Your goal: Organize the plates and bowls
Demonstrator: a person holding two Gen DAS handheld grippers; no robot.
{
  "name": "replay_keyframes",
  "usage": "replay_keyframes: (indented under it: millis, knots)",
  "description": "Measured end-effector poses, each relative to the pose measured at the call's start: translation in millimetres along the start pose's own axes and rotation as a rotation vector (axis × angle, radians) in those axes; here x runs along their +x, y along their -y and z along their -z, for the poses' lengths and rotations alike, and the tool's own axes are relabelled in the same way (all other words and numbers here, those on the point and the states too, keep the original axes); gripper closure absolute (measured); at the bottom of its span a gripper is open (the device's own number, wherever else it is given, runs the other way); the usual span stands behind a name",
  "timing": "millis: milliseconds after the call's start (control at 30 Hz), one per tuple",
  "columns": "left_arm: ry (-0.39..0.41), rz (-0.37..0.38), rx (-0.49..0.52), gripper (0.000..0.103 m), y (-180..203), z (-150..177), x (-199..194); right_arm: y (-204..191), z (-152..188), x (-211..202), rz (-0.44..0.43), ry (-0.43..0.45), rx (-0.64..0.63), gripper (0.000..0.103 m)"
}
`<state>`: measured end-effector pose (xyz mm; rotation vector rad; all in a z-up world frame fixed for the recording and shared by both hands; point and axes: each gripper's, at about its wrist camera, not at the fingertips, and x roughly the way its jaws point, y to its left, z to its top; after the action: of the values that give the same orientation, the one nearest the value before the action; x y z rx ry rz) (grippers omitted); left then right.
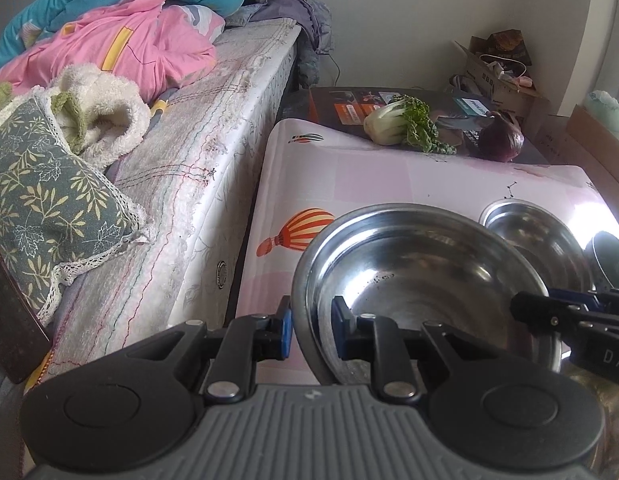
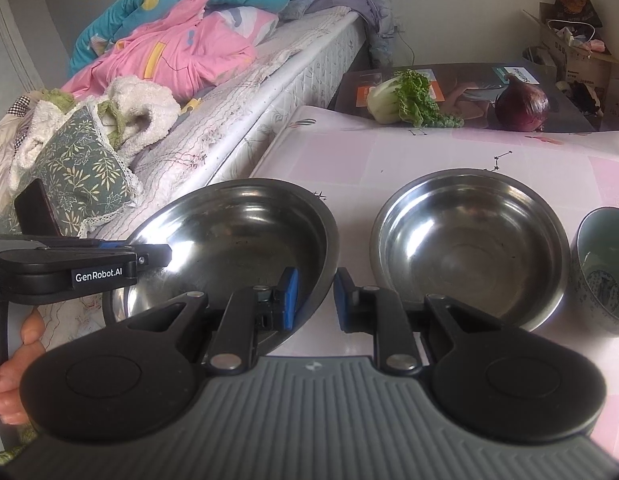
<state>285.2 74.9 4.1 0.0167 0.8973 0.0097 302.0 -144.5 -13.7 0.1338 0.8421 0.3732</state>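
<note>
Straddling the near rim of the larger steel bowl [image 1: 425, 276]: left gripper [image 1: 311, 330], blue pads either side of the wall, one outside, one inside, gap visible on both sides, so set around the rim but not yet pinching. Same on the opposite rim: right gripper [image 2: 315, 300], one blue pad inside the bowl, one outside, jaws a moderate way apart, nothing clamped as far as can be told. Bowl tilted between the two tools, seemingly lifted off the pink balloon-print tablecloth [image 1: 349, 176], though contact underneath hidden. Judged light, rigid, thin-walled stainless; polished and slippery, so likely to pivot or slide in a rim pinch. Best hold: rolled lip, pads squarely across the wall, one tool on each side to stop swinging. Dent-proof enough, noisy if dropped. Ahead and right of the right gripper: second steel bowl [image 2: 469, 248], flat on the cloth, just beside the held one. Further right, at the frame edge: ceramic bowl [image 2: 601, 272], green-glazed inside, heavier and chip-prone by the look; needs gentler set-down. Count: steel bowls two, ceramic bowl one, plates none in view. Well beyond the tools, far end of the table: one bok choy [image 2: 405, 100], one red onion [image 2: 521, 106].
</note>
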Motion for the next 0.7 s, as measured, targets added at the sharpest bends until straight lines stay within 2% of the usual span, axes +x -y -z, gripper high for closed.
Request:
replay_keyframes:
  millis: [433,700]
  knots:
    - [0.007,0.052,0.086,0.082,59.9,-22.1,0.9,58.0,-5.5,-34.1,0.043,0.042,0.081,0.084]
    - [-0.037,0.092,0.151,0.082,110.1,-36.0,26.3,108.5,-6.2,-38.3,0.102,0.032,0.144,0.084]
